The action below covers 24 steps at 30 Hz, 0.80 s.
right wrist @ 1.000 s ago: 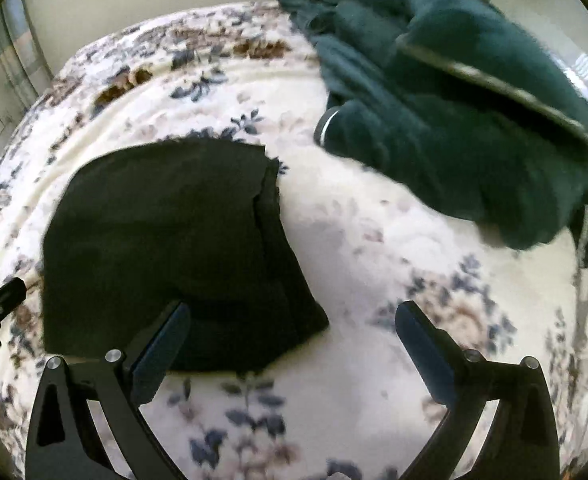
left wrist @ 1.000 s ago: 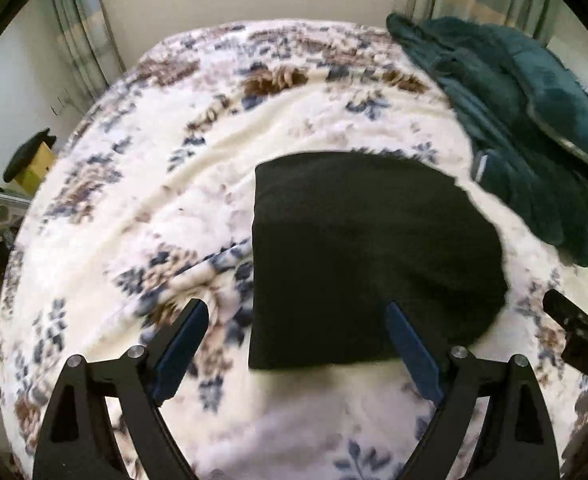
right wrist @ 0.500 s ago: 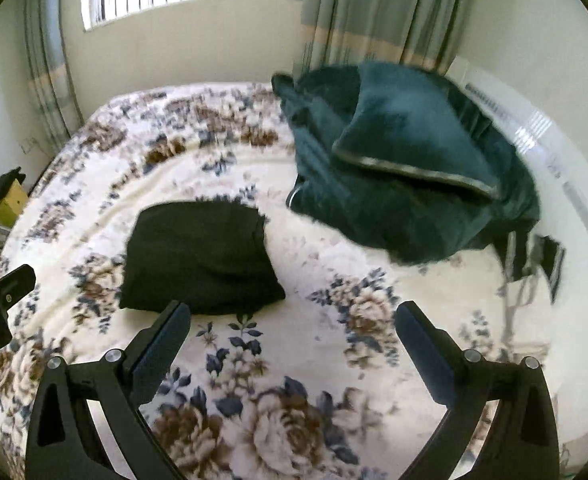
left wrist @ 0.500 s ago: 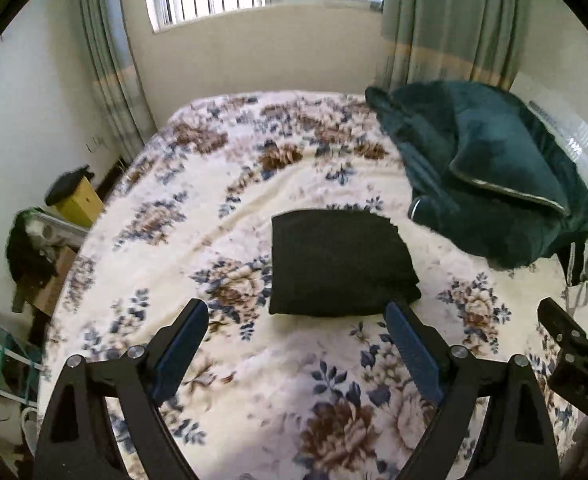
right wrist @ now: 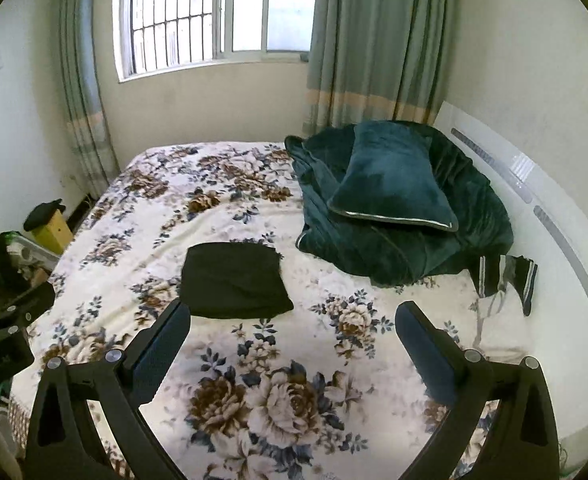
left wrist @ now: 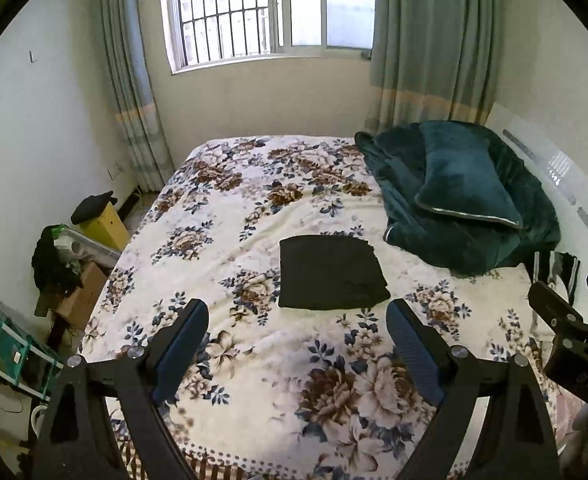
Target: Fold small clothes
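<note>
A black garment lies folded into a flat rectangle on the floral bedspread, near the middle of the bed. It also shows in the right wrist view. My left gripper is open and empty, held well above and short of the garment. My right gripper is open and empty too, at a similar height, with the garment beyond its left finger. The right gripper's body shows at the right edge of the left wrist view.
A dark green blanket with a pillow is piled at the bed's right side, by the white headboard. A striped dark cloth lies beside it. Boxes and clutter stand on the floor left of the bed.
Both grippers have pulled back and up from the folded garment, which now looks small and far. The garment has stayed in place, and both grippers have stayed open.
</note>
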Tool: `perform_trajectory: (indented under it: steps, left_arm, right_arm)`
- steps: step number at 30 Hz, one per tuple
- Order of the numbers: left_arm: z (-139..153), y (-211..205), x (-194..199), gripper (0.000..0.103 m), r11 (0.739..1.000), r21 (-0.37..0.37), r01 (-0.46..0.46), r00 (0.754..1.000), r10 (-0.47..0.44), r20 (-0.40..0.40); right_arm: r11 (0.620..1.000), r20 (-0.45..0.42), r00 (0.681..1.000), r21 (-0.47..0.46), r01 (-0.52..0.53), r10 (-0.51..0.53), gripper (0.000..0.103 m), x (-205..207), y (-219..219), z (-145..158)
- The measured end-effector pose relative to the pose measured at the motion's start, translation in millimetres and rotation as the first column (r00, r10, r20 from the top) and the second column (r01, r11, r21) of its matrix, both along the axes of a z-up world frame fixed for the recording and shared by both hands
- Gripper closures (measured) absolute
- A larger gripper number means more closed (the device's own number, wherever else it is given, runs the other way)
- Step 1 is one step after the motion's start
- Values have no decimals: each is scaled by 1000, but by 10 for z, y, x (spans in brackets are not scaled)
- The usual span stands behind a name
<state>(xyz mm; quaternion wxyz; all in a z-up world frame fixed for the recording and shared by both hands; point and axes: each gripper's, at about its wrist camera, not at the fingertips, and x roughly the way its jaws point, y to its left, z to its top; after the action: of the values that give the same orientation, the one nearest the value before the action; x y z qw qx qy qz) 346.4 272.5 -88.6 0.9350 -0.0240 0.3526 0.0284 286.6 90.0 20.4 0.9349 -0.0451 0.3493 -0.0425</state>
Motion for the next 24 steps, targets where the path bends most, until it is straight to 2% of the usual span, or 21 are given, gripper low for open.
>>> perform_trajectory:
  steps: [5,10,13,16,24]
  left_arm:
    - [167,-10,-257,12,1000,-10,0,1000,1,31]
    - [256,-28,-407,12,1000,-11,-6,998,6,56]
    - [260,-29,-466,12,1000,-19,-10,998,12,60]
    - [247,-27,-473,0,1000,-22,-11,998,12,63]
    - [260,-36,-523,0,1000,-18,-25,997,26,76]
  right_arm:
    - [1000,35,999,-2,-6,6,0,-381,-20,302]
    - [1000,51,999,-8,-13,14,0,-563,-5,463]
    - [1000,55,998,-3,-12,12,0,-616,-6,503]
    - [1000,52,999,-4,-13,13,0,-640,-6,518]
    - [1000,50,999,-7,-14,14,0,-688,-4,506]
